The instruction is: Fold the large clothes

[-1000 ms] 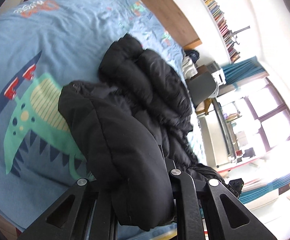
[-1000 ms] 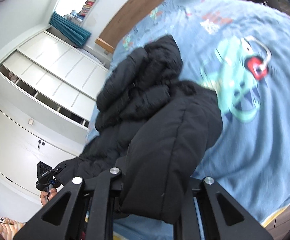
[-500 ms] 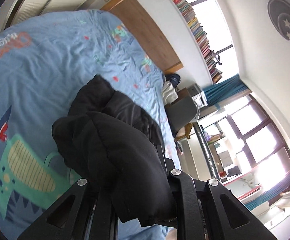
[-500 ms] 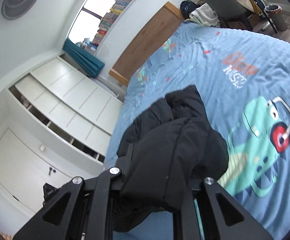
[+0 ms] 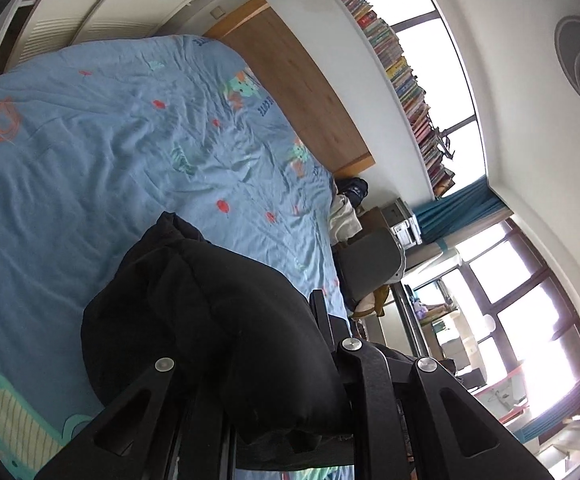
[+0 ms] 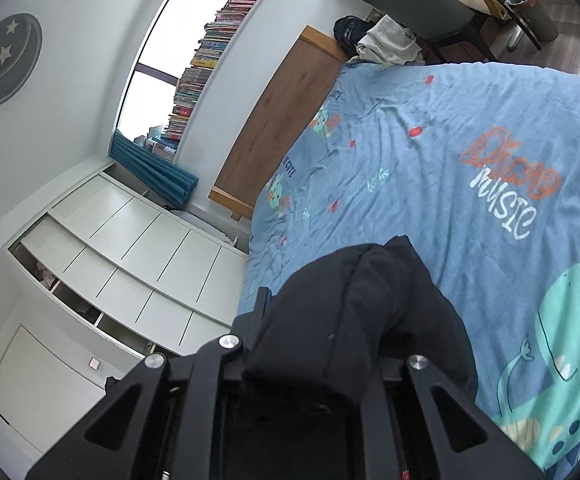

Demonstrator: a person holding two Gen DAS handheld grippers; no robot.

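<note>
Both grippers risen since earlier frame; black jacket [image 5: 218, 320] now bunched lower centre. Left gripper [image 5: 258, 360] and right gripper [image 6: 317, 360] clamp jacket (padded fabric). Blue bedspread [image 5: 110, 140] behind; bookshelf [image 5: 405, 80] upper right.

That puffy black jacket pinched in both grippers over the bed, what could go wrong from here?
1. The black jacket is thick and slick-looking; the left gripper and right gripper each clamp only a bunched edge, so it might slip out.
2. Most of the jacket hangs out of view below, so the fold could land crooked on the blue bedspread.
</note>
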